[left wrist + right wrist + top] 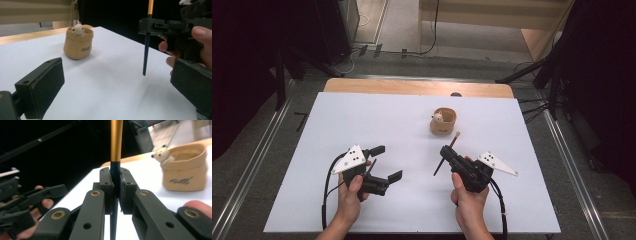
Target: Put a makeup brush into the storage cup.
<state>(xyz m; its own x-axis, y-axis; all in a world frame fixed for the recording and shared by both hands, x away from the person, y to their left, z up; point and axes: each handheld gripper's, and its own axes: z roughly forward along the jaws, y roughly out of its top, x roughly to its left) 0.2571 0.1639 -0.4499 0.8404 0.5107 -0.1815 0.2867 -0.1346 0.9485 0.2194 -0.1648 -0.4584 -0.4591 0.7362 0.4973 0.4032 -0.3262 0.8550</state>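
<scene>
A thin pen with a dark blue lower shaft and a gold upper part is clamped between the jaws of my right gripper, right of the table's middle. In the right gripper view the pen stands upright through the shut gripper. Its dark tip hovers at or just above the white sheet. My left gripper is open at the front left with nothing between its jaws, and its own view shows the gripper spread wide. A tan fabric pouch with a small white toy animal in it stands behind the pen.
A white sheet covers the table, with a wooden strip at its far edge. Dark stands and cables flank the table on the floor. The person's left hand and the left gripper lie off to the left in the right gripper view.
</scene>
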